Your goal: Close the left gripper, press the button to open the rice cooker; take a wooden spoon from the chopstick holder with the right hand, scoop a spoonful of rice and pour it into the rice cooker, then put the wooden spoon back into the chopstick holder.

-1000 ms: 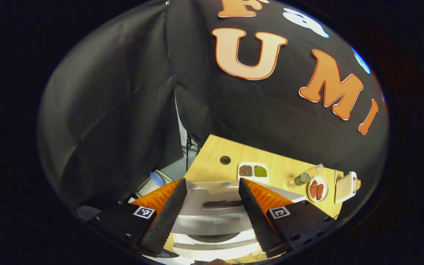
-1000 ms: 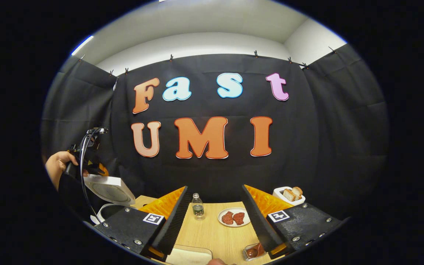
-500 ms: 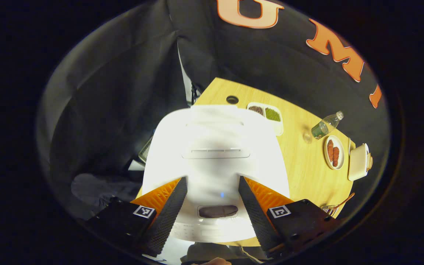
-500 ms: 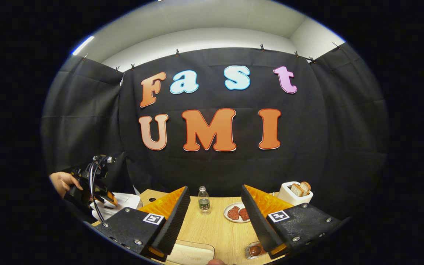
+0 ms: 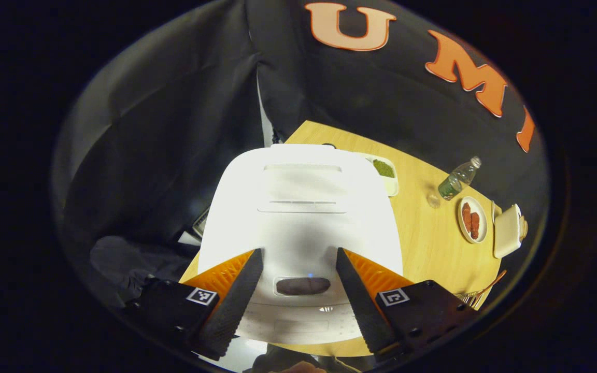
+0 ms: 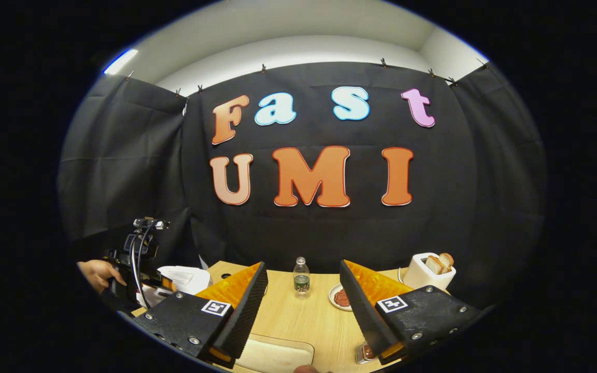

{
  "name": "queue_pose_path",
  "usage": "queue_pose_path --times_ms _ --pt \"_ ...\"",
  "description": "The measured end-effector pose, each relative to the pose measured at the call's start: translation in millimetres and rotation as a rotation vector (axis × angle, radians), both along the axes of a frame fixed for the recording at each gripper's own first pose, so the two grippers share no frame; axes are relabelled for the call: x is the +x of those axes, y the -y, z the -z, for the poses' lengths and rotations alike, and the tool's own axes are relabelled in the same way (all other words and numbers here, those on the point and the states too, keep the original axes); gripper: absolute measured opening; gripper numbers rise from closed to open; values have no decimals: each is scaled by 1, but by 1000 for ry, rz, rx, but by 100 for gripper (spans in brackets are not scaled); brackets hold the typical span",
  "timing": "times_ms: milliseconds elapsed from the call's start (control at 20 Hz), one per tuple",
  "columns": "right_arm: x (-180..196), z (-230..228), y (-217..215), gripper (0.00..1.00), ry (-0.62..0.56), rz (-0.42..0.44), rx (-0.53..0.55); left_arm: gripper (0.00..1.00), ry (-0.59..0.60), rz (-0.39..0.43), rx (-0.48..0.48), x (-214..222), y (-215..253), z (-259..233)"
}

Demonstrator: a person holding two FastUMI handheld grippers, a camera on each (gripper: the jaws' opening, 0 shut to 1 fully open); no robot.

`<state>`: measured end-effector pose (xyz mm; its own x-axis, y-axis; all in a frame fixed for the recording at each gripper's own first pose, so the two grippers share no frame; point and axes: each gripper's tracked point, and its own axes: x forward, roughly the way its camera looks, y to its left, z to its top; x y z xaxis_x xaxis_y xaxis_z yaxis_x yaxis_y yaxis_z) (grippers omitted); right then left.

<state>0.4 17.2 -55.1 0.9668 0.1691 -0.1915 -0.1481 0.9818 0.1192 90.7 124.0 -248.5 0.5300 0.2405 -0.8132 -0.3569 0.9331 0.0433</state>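
1. Changed since a second ago: rice cooker [image 5: 301,207] lid, then raised between the left claw's fingers, now down and flat; right gripper view swung a little, toaster and bottle sliding rightward.
2. Far left in the right gripper view: a hand [image 6: 102,273] gripping the left claw's body, hovering just over the white cooker [image 6: 182,277].
3. Left claw [image 5: 298,298] spread wide, fingers apart on either side of the dark oval button [image 5: 302,285] near the cooker's front edge; nothing pinched, contact with the lid impossible to tell.
4. Behind the cooker, a divided tray [image 5: 385,171] with green filling, partly hidden by the lid.
5. Further right on the wooden surface [image 5: 423,243]: a water bottle [image 5: 456,178], a plate of reddish pieces [image 5: 470,220], a toaster [image 5: 507,230].
6. Right claw [image 6: 301,311] also spread, holding nothing, poised above the surface with the bottle [image 6: 301,277] framed between its fingers.
7. Toaster [image 6: 428,269] with bread slices at the right, a pale board [image 6: 275,355] at the bottom edge.
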Motion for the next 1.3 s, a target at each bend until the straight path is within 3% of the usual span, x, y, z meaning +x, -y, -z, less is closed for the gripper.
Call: queue_pose_path --times_ms 300,450,600,800,1300 --pt "11 -4 -35 88 33 -63 -9 99 384 164 57 -8 56 -92" --pt "12 -1 -44 88 41 -86 -16 97 508 252 19 -24 89 -125" --pt "12 4 -45 88 41 -97 -2 97 610 269 26 -35 102 -146" --pt "13 -2 -43 88 76 -106 8 99 778 256 113 -49 100 -184" --pt "5 -10 -42 87 129 -126 12 99 880 280 112 -73 121 -199"
